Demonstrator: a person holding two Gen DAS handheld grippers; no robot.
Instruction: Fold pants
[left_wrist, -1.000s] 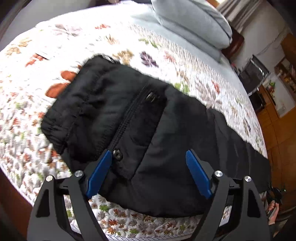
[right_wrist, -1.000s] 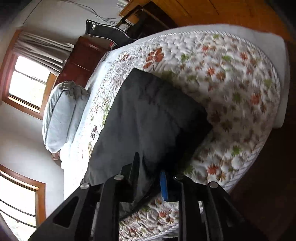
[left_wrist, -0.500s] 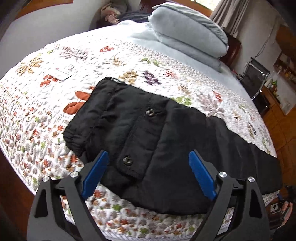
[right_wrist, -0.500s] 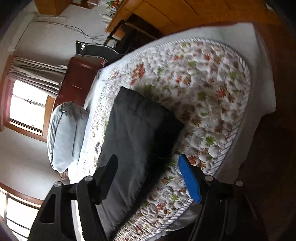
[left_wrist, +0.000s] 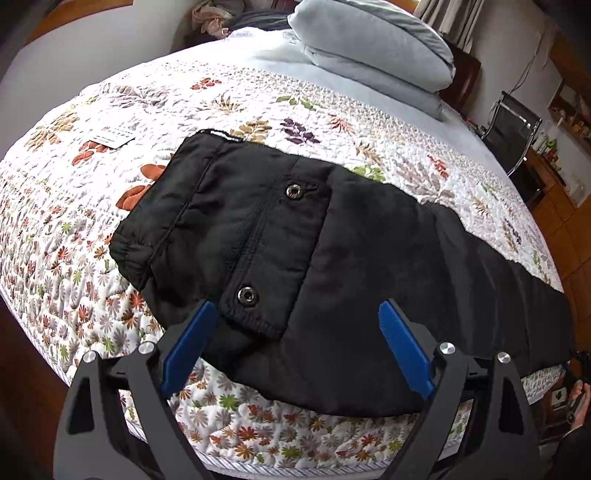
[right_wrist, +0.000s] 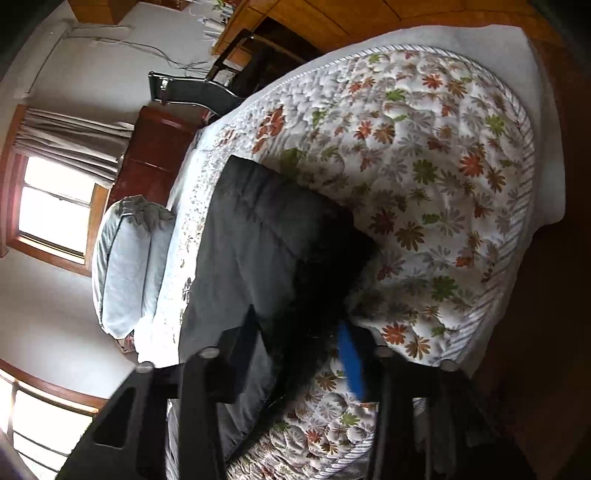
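Black pants (left_wrist: 369, 258) lie stretched across the flowered quilt (left_wrist: 184, 110), waistband at the left, legs running off to the right. A back pocket flap (left_wrist: 288, 240) with two metal snaps faces up. My left gripper (left_wrist: 295, 306) hangs open just above the seat of the pants near the bed's front edge, with nothing gripped. In the right wrist view the leg end of the pants (right_wrist: 258, 229) fills the gap of my right gripper (right_wrist: 299, 319). Its jaws are closing on that dark fabric. This view is blurred.
Two grey pillows (left_wrist: 369, 48) are stacked at the head of the bed. A small printed card (left_wrist: 112, 137) lies on the quilt at the far left. A black chair (left_wrist: 513, 129) and wooden cabinets stand beyond the bed. The mattress edge (right_wrist: 491, 295) drops to a wooden floor.
The left gripper has drawn back and opened a little, so more of the pants shows. The right gripper let go of the leg end, opened wide, then narrowed on it again.
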